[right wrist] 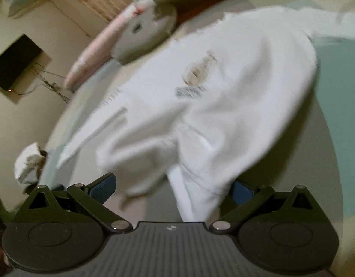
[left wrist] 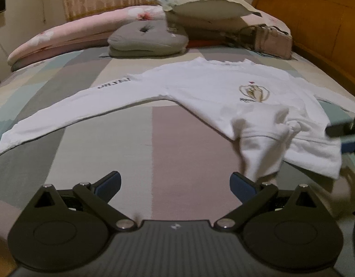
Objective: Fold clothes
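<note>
I see white shirt (left wrist: 200,85) flat on bed (left wrist: 172,138), one sleeve (left wrist: 262,143) bunched across hem. Left gripper (left wrist: 175,182) and right gripper (right wrist: 172,189) both spread wide, pinching nothing. Risk: right jaws snag bunched sleeve, drag body crooked.

Soft matt white cloth shirt (left wrist: 212,87), glossy wooden headboard (left wrist: 315,23), striped woven bedsheet (left wrist: 177,138)

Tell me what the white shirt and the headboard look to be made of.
White shirt: soft matte knit, probably cotton jersey; it drapes limply and wrinkles, with a printed chest motif. Headboard: wood or wood veneer, orange-brown with a smooth, slightly glossy finish; grain is too blurred to confirm.
</note>
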A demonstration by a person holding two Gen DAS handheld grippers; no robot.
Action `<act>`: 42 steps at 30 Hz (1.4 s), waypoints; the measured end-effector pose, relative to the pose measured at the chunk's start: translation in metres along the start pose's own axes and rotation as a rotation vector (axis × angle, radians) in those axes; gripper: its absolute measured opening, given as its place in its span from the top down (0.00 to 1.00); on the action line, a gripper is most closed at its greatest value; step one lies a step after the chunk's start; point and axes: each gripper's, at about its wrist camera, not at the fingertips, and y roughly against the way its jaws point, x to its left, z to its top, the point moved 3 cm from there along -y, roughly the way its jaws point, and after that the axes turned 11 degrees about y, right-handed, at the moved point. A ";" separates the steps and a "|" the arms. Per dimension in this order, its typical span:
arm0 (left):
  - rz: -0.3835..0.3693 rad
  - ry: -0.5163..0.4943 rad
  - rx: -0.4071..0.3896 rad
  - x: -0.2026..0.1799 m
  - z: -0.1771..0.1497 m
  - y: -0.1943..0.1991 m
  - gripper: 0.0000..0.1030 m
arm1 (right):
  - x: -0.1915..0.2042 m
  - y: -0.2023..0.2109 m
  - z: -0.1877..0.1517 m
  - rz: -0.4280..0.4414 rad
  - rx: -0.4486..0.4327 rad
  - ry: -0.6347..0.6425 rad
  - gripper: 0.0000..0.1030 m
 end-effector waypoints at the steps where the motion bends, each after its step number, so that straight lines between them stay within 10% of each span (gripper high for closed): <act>1: 0.002 0.009 -0.002 0.002 0.001 -0.001 0.02 | 0.004 -0.002 0.010 0.014 -0.011 0.014 0.00; 13: 0.040 0.018 0.024 0.011 0.000 -0.012 0.02 | -0.004 -0.099 0.076 0.042 0.044 0.092 0.00; 27: -0.007 -0.057 0.023 -0.023 0.002 -0.006 0.02 | -0.028 0.028 0.003 -0.020 -0.079 0.042 0.00; 42: -0.258 -0.312 0.012 -0.169 0.047 -0.029 0.02 | -0.025 0.044 -0.054 -0.227 -0.051 0.238 0.00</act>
